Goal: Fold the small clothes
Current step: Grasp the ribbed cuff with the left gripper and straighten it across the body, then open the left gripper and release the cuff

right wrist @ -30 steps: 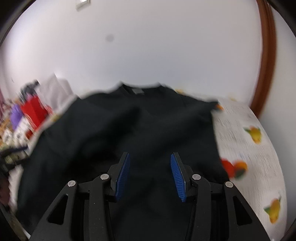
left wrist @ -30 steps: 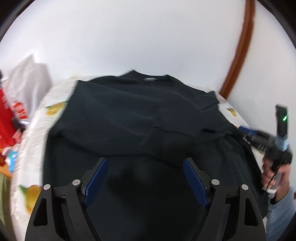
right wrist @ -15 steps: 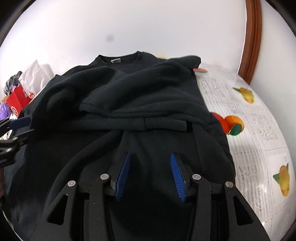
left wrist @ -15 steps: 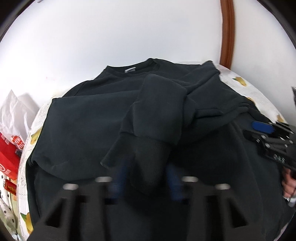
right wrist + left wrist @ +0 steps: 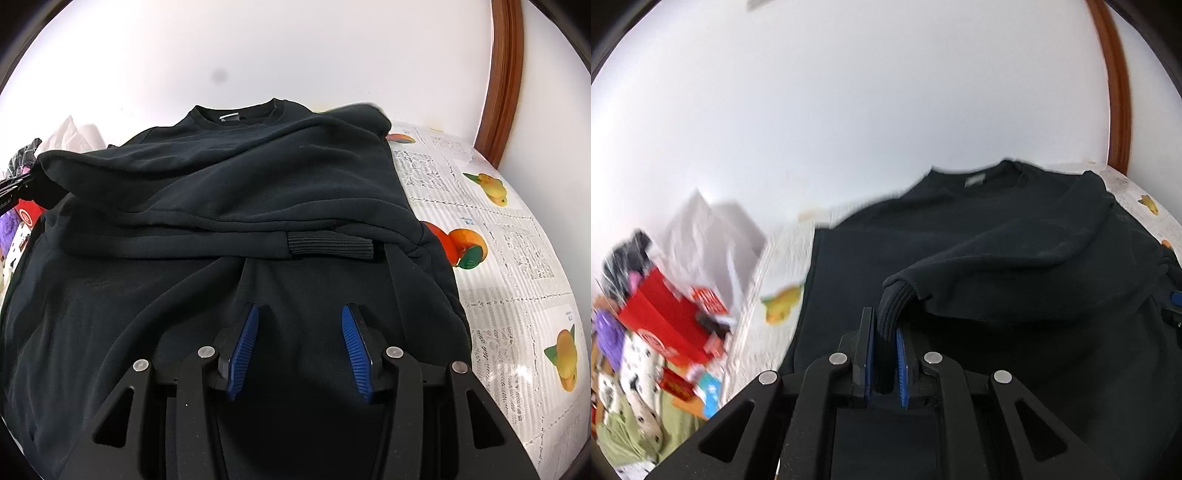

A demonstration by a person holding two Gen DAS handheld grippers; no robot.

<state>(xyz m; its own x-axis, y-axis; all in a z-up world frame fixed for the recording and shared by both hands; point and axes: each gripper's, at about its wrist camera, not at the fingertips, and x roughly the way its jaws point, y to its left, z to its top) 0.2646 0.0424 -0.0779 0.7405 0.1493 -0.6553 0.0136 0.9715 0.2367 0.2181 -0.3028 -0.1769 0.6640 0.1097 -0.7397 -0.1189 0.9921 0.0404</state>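
moved: left gripper (image 5: 884,345) jaws just closed, pinching the sleeve cuff (image 5: 892,308)
why: to drag it across the sweatshirt (image 5: 229,206)
right gripper (image 5: 297,350): half-open, empty

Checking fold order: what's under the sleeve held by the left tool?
Under the lifted sleeve, the other sleeve lies flat across the sweatshirt body, its ribbed cuff showing. The left tool pinches the raised cuff. The tablecloth beneath the body is covered.
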